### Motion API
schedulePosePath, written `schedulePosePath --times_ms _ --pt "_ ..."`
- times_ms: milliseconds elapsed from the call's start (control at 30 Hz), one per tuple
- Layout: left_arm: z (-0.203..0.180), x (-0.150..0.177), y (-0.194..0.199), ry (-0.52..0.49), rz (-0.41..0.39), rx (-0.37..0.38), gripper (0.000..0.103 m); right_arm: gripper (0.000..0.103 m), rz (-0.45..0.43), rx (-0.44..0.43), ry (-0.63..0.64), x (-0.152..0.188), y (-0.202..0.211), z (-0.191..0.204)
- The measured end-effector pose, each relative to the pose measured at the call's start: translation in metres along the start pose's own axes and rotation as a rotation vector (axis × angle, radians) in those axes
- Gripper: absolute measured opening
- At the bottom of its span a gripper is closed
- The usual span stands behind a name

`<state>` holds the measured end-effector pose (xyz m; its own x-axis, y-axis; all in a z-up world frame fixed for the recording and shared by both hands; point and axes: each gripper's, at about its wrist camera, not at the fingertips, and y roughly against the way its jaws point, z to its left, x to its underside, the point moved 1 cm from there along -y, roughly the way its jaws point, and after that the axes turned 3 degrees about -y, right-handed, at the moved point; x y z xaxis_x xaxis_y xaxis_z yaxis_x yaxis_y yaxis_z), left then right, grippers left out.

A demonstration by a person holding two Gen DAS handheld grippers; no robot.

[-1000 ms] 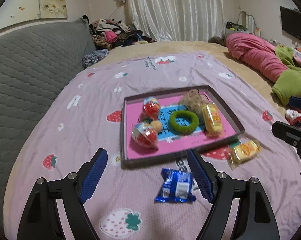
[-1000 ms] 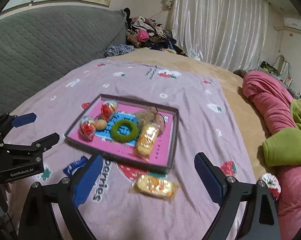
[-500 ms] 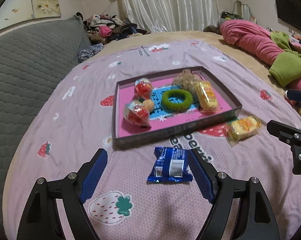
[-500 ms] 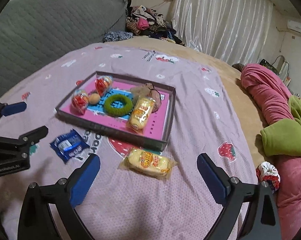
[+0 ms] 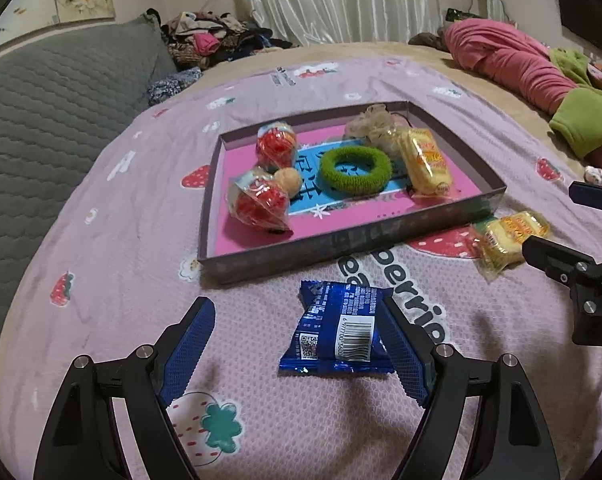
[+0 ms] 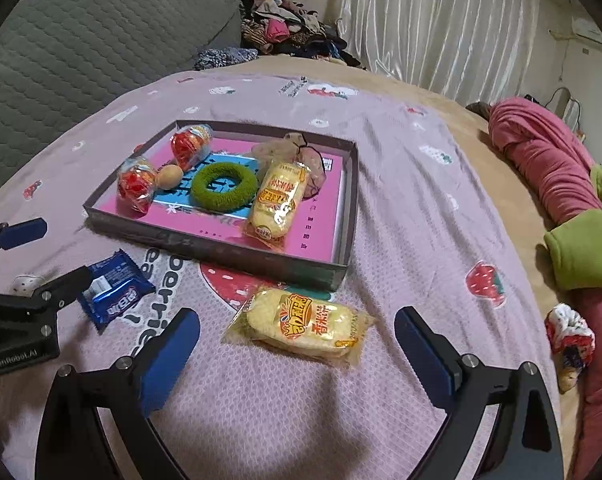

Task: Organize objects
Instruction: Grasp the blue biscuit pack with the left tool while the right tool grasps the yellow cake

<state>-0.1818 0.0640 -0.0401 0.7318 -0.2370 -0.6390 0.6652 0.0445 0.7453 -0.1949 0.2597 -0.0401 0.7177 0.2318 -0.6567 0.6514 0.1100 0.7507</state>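
The blue snack pack (image 5: 338, 333) is shiny, lying on the pink bedspread (image 5: 101, 240) below the tray (image 5: 341, 242). The left gripper (image 5: 297, 344) is wide open, holding nothing, and has moved closer around it. The right gripper (image 6: 297, 356) is wide open too, over the yellow cake pack (image 6: 301, 326).

The bed is viewed low and close from both wrist cameras, each aimed forward toward the tray (image 5: 341, 246) (image 6: 217, 245). The left view is placed nearest the blue packet (image 5: 339, 330), the right nearest the yellow packet (image 6: 301, 326); tray and both packets are shared.

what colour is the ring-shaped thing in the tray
Green: the fuzzy ring lies in the tray on its blue and pink floor. Left wrist view shows it best.
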Motion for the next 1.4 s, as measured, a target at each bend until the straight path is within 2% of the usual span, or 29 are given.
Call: schedulePosePath --times_ms 333,633,967,1267,1400 --pt "-0.004 -0.001 -0.025 0.008 0.017 -0.002 0.083 0.099 0.040 0.039 -0.027 -0.003 -0.032 0.000" --pt "-0.004 -0.004 -0.040 0.027 0.011 0.011 0.083 0.099 0.066 0.042 -0.049 -0.001 -0.054 -0.001" --pt "-0.007 -0.004 -0.041 0.016 -0.010 0.071 0.083 0.098 0.053 0.032 -0.071 -0.002 -0.059 -0.005" --pt "-0.018 0.005 -0.057 -0.008 0.051 0.101 0.083 0.098 0.055 0.041 -0.058 -0.002 -0.063 -0.001" --pt "-0.012 0.004 -0.059 0.020 0.051 0.138 0.083 0.093 0.042 0.027 -0.069 -0.002 -0.062 -0.003"
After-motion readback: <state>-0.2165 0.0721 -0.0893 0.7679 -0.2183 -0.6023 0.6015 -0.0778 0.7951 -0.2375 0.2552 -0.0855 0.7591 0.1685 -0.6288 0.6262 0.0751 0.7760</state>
